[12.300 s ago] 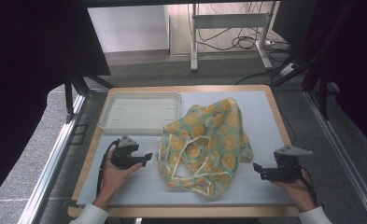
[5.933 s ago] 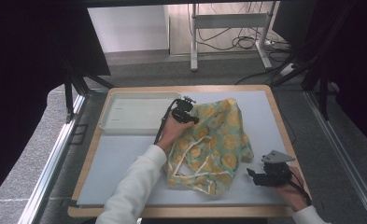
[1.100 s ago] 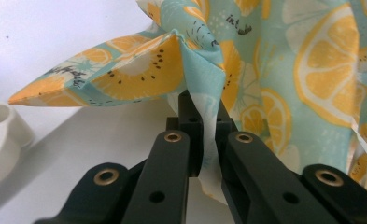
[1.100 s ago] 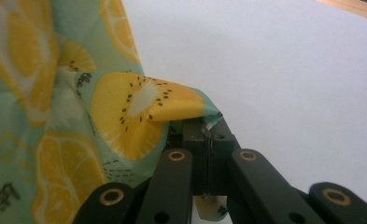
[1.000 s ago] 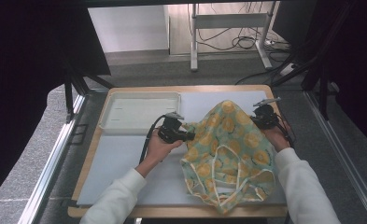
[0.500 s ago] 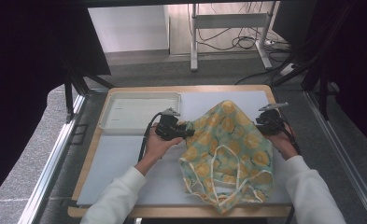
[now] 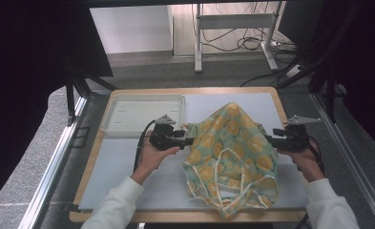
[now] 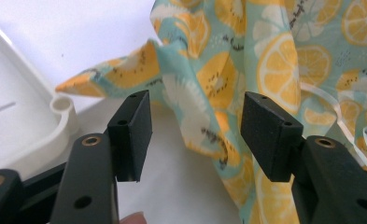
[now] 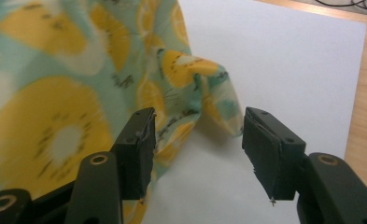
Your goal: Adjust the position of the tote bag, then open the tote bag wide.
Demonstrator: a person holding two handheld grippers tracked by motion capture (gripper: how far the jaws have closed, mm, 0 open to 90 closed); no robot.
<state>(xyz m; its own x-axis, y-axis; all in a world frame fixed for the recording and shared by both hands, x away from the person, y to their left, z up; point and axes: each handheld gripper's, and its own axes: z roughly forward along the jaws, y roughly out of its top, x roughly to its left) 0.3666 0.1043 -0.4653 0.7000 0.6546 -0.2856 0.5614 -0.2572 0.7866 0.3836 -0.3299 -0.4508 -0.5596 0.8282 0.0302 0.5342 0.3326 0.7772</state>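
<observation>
High view: a fruit-print cloth (image 7: 230,157) lies on the tabletop's (image 7: 128,176) right half. The left gripper (image 7: 187,141) at its nine o'clock and the right gripper (image 7: 270,140) at three have just been opening; jaws wide, gripping nothing.

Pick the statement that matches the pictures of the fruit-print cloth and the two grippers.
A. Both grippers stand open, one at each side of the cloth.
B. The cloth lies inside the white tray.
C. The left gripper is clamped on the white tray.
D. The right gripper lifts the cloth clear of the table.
A: the left gripper and right gripper flank the cloth with jaws apart, having just been opening, pads off the fabric.
</observation>
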